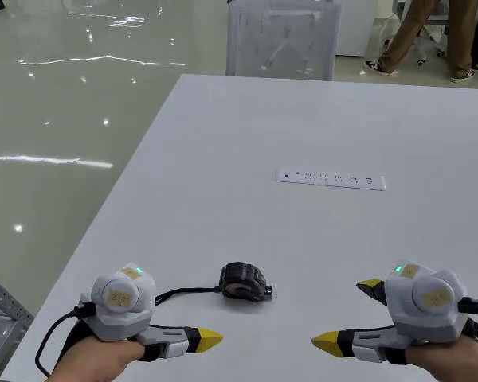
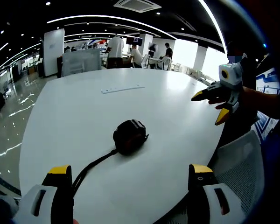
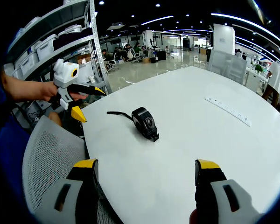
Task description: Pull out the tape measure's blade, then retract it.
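A black tape measure [image 1: 244, 281] lies on the white table [image 1: 223, 159] near its front edge, blade retracted, with a black strap trailing off toward the left. My left gripper [image 1: 195, 330] hovers open at the lower left, apart from the case. In the left gripper view the tape measure [image 2: 129, 136] sits ahead, between the wide-spread jaws of the left gripper [image 2: 130, 171]. My right gripper [image 1: 346, 313] hovers open at the lower right. Its own view shows the tape measure [image 3: 145, 123] ahead of the open right gripper [image 3: 147, 164]. Neither gripper touches it.
A white power strip [image 1: 331, 178] lies farther back on the table. A translucent chair [image 1: 283, 38] stands at the far edge, with people beyond it. A grey mesh chair [image 3: 46, 154] is close to the near edge, and storage shelves [image 3: 60, 37] stand behind.
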The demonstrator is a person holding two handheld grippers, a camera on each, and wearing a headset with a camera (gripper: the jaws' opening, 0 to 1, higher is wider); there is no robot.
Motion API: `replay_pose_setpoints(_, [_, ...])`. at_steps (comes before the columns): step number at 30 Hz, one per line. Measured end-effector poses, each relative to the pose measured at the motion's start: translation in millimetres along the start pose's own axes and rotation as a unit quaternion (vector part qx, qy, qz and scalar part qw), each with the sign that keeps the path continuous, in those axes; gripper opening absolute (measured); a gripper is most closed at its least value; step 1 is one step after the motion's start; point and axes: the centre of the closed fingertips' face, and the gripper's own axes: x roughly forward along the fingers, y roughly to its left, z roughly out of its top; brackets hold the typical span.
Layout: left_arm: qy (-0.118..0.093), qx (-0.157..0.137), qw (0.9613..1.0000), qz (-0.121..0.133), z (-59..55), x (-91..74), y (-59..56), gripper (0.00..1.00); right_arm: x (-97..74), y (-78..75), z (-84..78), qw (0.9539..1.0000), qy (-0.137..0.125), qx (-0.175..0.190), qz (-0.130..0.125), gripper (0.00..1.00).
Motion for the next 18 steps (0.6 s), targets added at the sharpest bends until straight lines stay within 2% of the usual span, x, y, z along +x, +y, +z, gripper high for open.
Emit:
replay_pose_setpoints(8, [-0.001,0.011,0.9999,-0.005,-2.8,-19.5,-5.1,1.00,-23.9,9.9,-6.1,0.9998,-0.004,0.015,-0.009,0.89])
replay_pose_setpoints(10, [0.003,0.017,0.9999,-0.003,-4.8,-25.6,-3.9,1.00,-31.8,10.3,-8.4,0.9996,-0.003,0.024,-0.013,0.91])
replay_pose_setpoints(18, [-0.007,0.014,0.9999,0.004,-7.3,-52.8,2.5,1.00,-61.0,13.3,-9.9,0.9988,-0.009,0.039,-0.027,0.98])
